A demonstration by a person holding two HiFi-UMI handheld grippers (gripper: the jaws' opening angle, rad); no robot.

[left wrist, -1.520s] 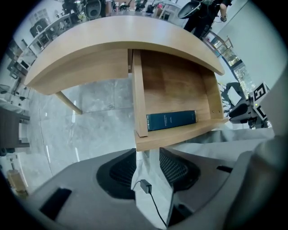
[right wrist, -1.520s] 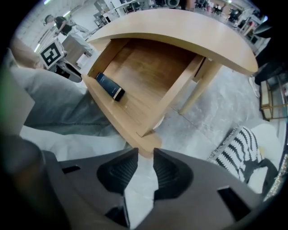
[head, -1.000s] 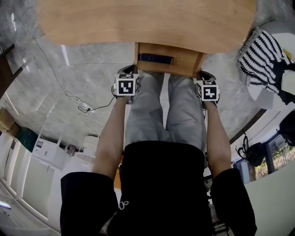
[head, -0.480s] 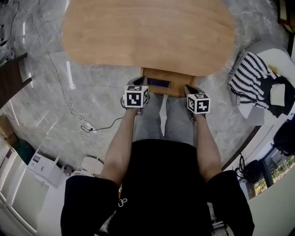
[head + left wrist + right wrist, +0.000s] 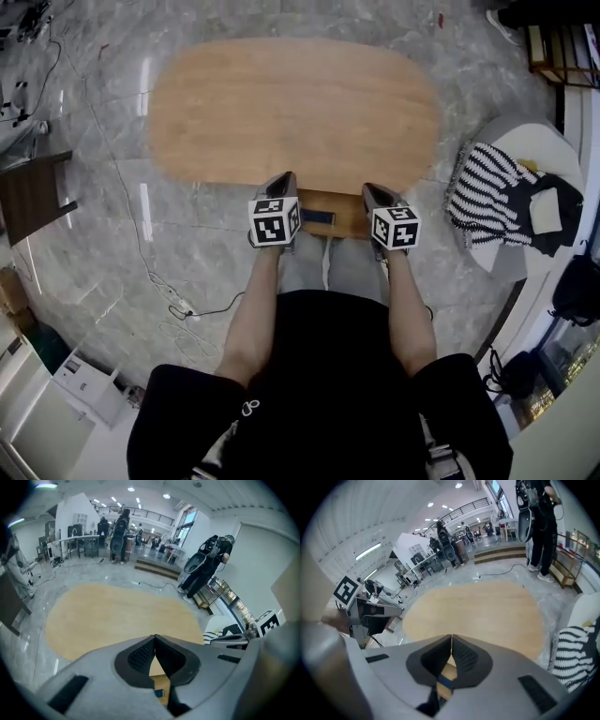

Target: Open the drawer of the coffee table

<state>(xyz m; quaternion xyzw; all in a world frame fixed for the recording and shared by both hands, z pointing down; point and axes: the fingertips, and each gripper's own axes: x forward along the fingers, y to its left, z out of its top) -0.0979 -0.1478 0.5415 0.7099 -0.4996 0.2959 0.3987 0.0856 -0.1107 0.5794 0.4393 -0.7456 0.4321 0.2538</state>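
The oval wooden coffee table (image 5: pixel 295 112) stands on the marble floor. Its drawer (image 5: pixel 339 217) sticks out from the near edge, with a dark blue item (image 5: pixel 317 217) lying inside. My left gripper (image 5: pixel 285 180) hangs in the air over the drawer's left corner, and my right gripper (image 5: pixel 368 190) over its right corner. Neither touches the drawer. In the left gripper view the left gripper (image 5: pixel 154 637) is shut with nothing between its pads, the tabletop (image 5: pixel 117 616) beyond it. The right gripper (image 5: pixel 451 637) is likewise shut and empty, with the drawer (image 5: pixel 449 671) below.
A black-and-white striped cloth (image 5: pixel 487 199) lies on a white seat to the right. A cable and power strip (image 5: pixel 183 305) trail on the floor at left, near dark furniture (image 5: pixel 33 197). A wooden rack (image 5: pixel 562 47) stands far right, and a person (image 5: pixel 541 527) beyond the table.
Both grippers have lifted from the drawer's two sides and now hang above its front corners. The view has pulled up and away, so the table looks smaller. The drawer stays out.
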